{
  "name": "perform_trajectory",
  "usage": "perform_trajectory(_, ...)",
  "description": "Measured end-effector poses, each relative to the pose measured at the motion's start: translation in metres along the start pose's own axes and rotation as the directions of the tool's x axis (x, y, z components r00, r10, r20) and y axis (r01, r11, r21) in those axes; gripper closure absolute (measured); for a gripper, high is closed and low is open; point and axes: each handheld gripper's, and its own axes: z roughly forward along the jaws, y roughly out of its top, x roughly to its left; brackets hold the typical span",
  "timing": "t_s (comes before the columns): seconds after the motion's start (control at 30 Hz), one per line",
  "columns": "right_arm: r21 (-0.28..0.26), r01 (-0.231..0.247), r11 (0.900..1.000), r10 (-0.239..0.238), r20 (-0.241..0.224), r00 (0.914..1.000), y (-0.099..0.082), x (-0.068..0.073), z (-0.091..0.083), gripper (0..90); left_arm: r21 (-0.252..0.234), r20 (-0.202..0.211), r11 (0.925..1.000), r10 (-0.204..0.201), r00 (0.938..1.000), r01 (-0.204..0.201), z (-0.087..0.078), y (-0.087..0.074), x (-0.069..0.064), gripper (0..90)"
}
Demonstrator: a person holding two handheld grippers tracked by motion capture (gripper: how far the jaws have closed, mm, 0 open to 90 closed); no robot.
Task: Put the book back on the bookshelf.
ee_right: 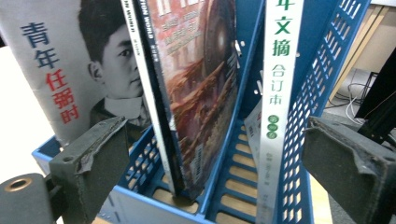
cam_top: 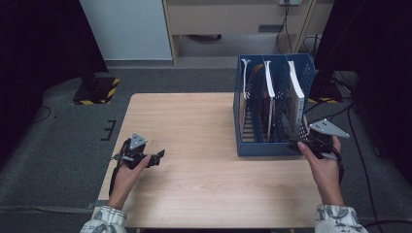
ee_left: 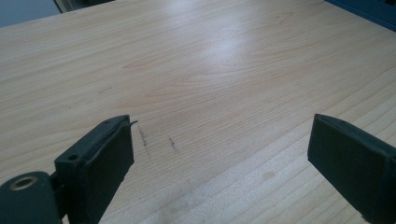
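From above, the blue perforated plastic file rack [cam_top: 272, 111] stands at the right of the pale wooden table [cam_top: 204, 179] with three upright books in its slots, while the right gripper view reads them close: a grey portrait-cover magazine [ee_right: 70, 70], a dark illustrated-cover book [ee_right: 196, 93] and a white-spined book with green characters [ee_right: 280, 70]. The right gripper [cam_top: 302, 144] sits at the rack's near right corner, jaws spread wide and gripping nothing, the books framed between them. The left gripper [cam_top: 156, 158] rests low over bare table, well apart from the rack, jaws wide and empty, hand pointing right.
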Motion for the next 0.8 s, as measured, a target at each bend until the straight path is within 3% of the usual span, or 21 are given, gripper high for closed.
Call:
perform_trajectory(0.63,0.056,0.031,0.998,-0.028,-0.046,0.9985,-0.016,0.026,-0.008,8.1,0.014,0.01,0.9998,0.011,0.9999,-0.011,0.003,-0.002,-0.001,6.5)
perform_trajectory(0.8,0.063,0.016,0.9979,-0.013,-0.049,0.9987,-0.02,0.029,-0.009,8.1,0.022,0.011,0.9996,0.018,0.9998,-0.018,0.004,-0.002,-0.002,6.6)
